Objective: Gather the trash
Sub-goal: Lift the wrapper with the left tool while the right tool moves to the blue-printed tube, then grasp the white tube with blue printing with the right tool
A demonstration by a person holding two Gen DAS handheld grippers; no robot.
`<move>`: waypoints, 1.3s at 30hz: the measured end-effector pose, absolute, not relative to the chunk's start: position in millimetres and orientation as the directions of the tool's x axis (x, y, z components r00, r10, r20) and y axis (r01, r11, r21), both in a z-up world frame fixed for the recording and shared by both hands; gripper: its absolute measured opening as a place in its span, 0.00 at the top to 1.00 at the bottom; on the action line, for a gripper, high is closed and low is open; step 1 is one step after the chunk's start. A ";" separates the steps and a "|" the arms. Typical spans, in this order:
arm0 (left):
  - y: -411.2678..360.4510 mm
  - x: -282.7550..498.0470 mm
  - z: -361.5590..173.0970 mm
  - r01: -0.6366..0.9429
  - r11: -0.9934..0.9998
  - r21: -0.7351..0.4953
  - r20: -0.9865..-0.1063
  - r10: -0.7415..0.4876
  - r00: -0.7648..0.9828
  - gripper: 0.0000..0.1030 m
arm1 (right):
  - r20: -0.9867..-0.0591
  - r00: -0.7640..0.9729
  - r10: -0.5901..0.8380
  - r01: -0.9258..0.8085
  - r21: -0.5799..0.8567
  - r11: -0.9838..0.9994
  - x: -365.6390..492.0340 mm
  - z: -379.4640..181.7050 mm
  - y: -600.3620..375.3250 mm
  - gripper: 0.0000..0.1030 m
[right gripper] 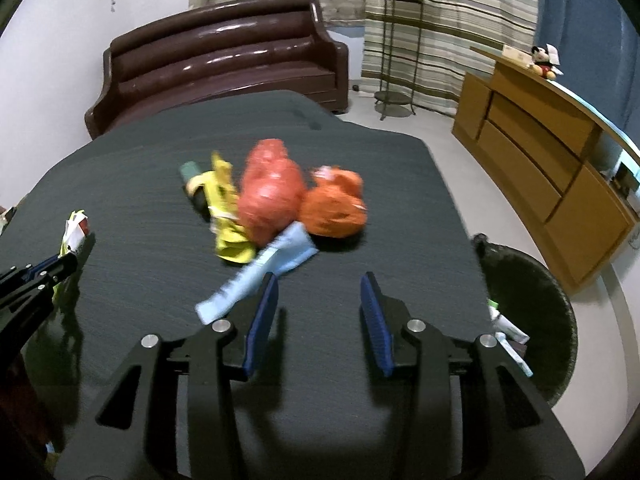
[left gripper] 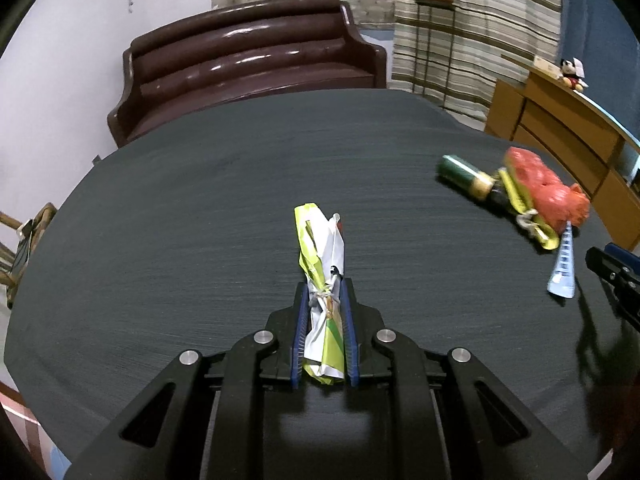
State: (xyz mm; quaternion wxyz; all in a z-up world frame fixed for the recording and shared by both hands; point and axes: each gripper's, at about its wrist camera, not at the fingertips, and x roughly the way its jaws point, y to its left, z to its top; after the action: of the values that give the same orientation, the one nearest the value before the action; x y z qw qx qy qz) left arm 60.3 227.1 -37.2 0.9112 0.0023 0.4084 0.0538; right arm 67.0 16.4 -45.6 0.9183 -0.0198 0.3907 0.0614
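We see the left gripper (left gripper: pixel 323 292) clamped tight on one crumpled green-and-white wrapper (left gripper: pixel 322 252), held above the dark table (left gripper: pixel 200 208). The right gripper (right gripper: pixel 320 300) stands partly open with nothing between its blue pads (right gripper: pixel 262 320). On the table we count five loose pieces: one green bottle (right gripper: pixel 191 178), one yellow wrapper (right gripper: pixel 226 216), one red bag (right gripper: pixel 270 196), one orange bag (right gripper: pixel 334 208) and one pale blue tube (right gripper: pixel 256 276); one dark bin (right gripper: pixel 528 304) stands just beside the table's right edge.

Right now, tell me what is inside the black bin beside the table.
The black bin holds crumpled white wrappers against its near wall; its bottom is hidden by the right gripper.
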 end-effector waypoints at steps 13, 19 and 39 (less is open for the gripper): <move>240.4 70.4 -37.5 -0.103 0.995 -0.007 -0.755 0.062 0.653 0.83 | -0.774 0.632 0.044 -0.126 -0.047 0.991 78.9 -57.1 56.6 0.53; 244.6 69.3 -39.5 -0.095 0.995 -0.024 -0.757 0.044 0.652 0.83 | -0.772 0.635 0.007 -0.094 -0.069 0.993 72.5 -56.9 39.8 0.53; 251.0 73.7 -42.2 -0.097 0.995 -0.021 -0.763 0.047 0.644 0.83 | -0.767 0.642 -0.002 -0.076 -0.066 0.995 71.8 -55.7 21.4 0.69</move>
State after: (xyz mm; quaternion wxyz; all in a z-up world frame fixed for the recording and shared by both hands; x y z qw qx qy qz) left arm 73.7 251.0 -42.2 0.9063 -0.0299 0.4198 0.0396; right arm 71.8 21.4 -55.7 0.9049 -0.0462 0.4225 0.0205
